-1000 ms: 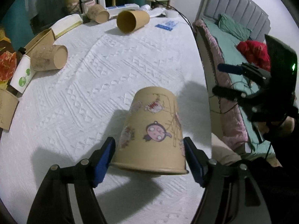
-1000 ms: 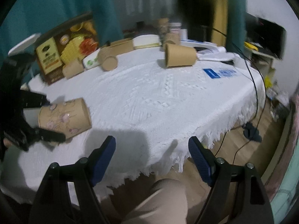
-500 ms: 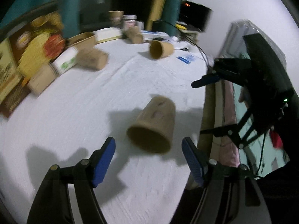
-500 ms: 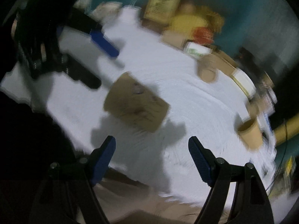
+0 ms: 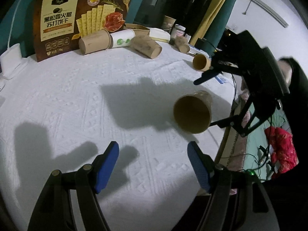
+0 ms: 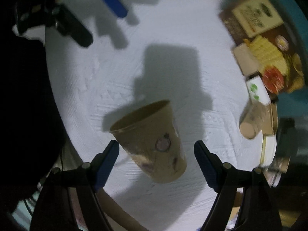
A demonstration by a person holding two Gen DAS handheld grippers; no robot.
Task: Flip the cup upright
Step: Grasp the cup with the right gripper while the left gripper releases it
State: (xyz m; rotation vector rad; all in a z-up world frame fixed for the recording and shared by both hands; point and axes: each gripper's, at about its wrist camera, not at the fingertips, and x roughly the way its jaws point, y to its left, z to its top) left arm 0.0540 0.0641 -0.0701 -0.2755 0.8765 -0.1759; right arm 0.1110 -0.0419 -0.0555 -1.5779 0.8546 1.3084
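Note:
A brown paper cup with cartoon prints (image 5: 192, 112) lies on its side on the white tablecloth (image 5: 77, 100), its mouth facing the left wrist camera. My left gripper (image 5: 154, 163) is open and empty, held back from the cup. In the right wrist view the cup (image 6: 152, 144) lies tilted between and just beyond my right gripper's (image 6: 156, 163) open blue pads, not touching them. The right gripper also shows in the left wrist view (image 5: 215, 96), beside the cup.
Several other paper cups lie on their sides at the table's far side, among them one brown cup (image 5: 146, 46) and one near the right edge (image 5: 200, 62). A cracker box (image 5: 57, 21) stands at the back. The table edge and a bed (image 5: 269, 154) are to the right.
My left gripper let go of the upside-down cup and pulled back. The cup now lies on its side. My right gripper swung over to the cup.

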